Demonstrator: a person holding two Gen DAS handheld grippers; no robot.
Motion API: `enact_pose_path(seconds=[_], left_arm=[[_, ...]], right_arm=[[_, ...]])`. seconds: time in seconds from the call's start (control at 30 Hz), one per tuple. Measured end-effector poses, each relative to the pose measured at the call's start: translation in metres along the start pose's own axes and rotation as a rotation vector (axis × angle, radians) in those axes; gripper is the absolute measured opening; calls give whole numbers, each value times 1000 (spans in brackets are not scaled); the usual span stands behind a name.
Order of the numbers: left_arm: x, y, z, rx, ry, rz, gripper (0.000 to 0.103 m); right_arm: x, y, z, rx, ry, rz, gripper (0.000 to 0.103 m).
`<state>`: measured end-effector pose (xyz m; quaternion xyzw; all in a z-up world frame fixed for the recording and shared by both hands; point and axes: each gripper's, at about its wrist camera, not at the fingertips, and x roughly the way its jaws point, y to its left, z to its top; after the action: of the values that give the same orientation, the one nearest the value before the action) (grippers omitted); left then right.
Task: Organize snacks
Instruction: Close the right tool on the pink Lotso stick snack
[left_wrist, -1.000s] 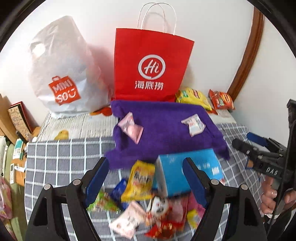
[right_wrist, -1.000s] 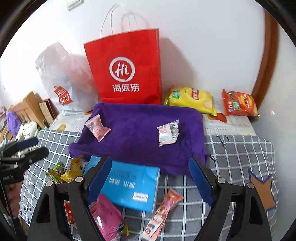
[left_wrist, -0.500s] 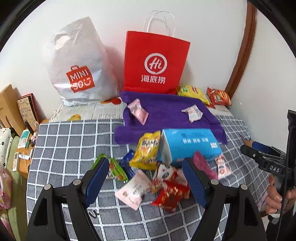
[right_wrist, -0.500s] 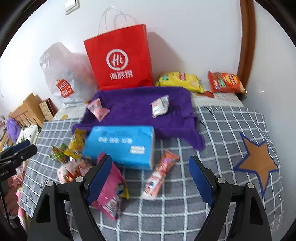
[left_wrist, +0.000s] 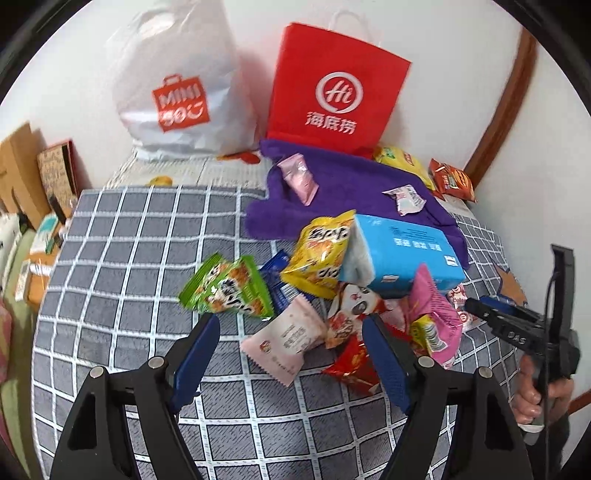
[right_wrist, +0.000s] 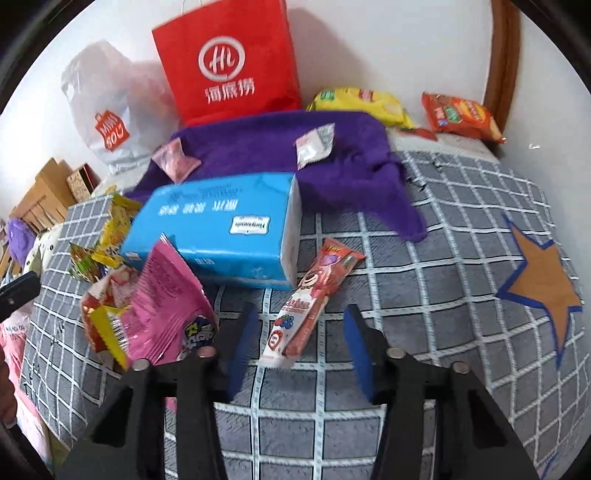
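A pile of snacks lies on the grey checked cloth (left_wrist: 147, 258) beside a blue tissue pack (left_wrist: 402, 254). My left gripper (left_wrist: 290, 319) hangs open over a pale pink packet (left_wrist: 288, 339), its jaws closing a little; a green packet (left_wrist: 229, 288) and a red packet (left_wrist: 354, 362) lie close by. My right gripper (right_wrist: 300, 310) is closing around a long red stick snack (right_wrist: 314, 295); the pads stand clear of it. A pink bag (right_wrist: 166, 302) lies to its left. Two small packets (right_wrist: 314, 146) rest on the purple towel (right_wrist: 351, 177).
A red paper bag (left_wrist: 332, 96) and a white plastic bag (left_wrist: 177, 96) stand against the back wall. Yellow (right_wrist: 362, 103) and orange (right_wrist: 461, 114) chip bags lie at the back right. An orange star patch (right_wrist: 543, 280) marks the cloth. Boxes (left_wrist: 22, 173) stand at the left.
Both grippers have sunk toward the snack pile, which now looks bigger and nearer. The right jaws have narrowed around the stick snack. The left jaws look much the same.
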<state>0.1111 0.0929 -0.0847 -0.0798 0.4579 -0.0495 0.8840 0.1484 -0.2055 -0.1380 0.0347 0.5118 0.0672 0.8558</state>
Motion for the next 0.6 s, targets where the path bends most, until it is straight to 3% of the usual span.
enact_pose_path(seconds=[0.27, 0.37, 0.43, 0.5, 0.6], left_arm=[[11, 32, 3, -56, 31, 37, 77], [14, 39, 3, -68, 38, 44, 77], [17, 40, 3, -71, 42, 50, 77], [22, 39, 4, -72, 46, 53, 77], [27, 37, 7, -69, 39, 55, 77]], right_arm=[[41, 3, 14, -27, 35, -55, 43], [53, -3, 13, -12, 52, -33, 43], [52, -1, 10, -39, 28, -45, 37], [51, 1, 7, -72, 15, -75, 25], [43, -1, 1, -83, 20, -59, 25]])
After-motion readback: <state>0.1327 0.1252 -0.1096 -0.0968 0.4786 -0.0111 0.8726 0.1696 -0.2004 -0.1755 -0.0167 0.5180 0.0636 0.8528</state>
